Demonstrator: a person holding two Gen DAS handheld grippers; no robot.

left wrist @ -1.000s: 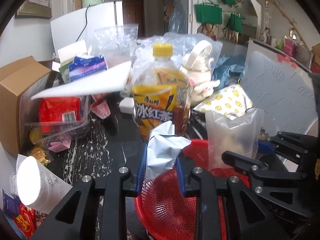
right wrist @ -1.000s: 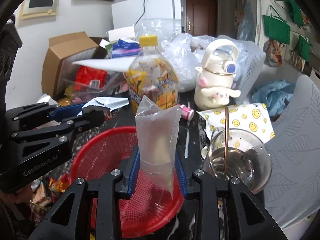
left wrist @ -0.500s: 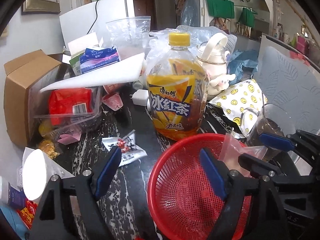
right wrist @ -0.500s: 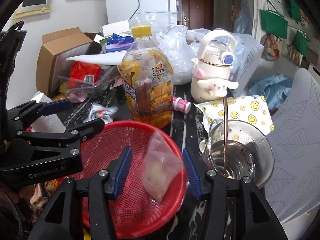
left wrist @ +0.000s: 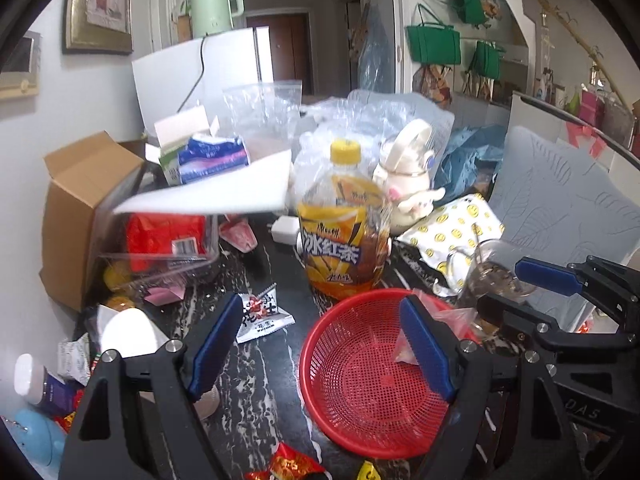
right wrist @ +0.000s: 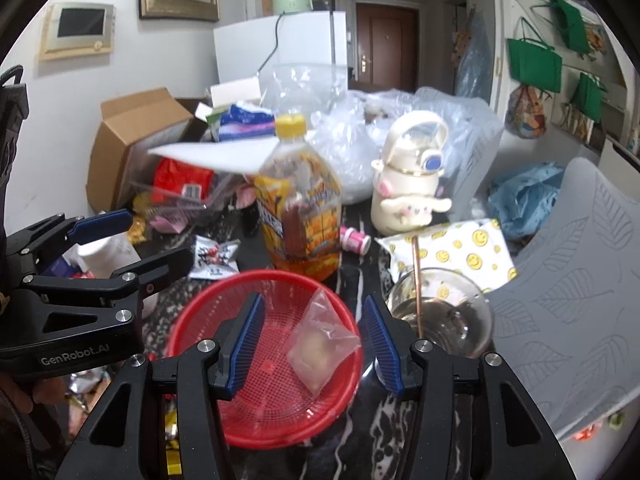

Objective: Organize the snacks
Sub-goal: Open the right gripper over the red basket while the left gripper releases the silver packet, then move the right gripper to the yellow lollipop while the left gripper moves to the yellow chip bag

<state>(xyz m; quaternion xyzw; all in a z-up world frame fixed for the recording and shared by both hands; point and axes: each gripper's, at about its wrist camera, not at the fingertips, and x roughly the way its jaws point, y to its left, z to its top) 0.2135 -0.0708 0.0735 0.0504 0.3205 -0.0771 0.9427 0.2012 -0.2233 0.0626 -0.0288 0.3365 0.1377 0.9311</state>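
Both grippers, left (left wrist: 320,344) and right (right wrist: 312,344), are seen open and empty above the basket (right wrist: 208,304). A clear bag (right wrist: 320,344) is seen lying between the right fingers, against the basket's right rim. A packet (left wrist: 262,316) lies just beyond the left finger, outside the rim.

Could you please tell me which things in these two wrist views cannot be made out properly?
- Contents of the clear plastic bag in the red mesh basket: right view, blurred, only a pale lump shows.
- Same bag, left view: partly behind a blue finger pad.
- Red foil packet: left view, cut off by the bottom edge.
- Silver snack packet's print: right view, too blurred to read.
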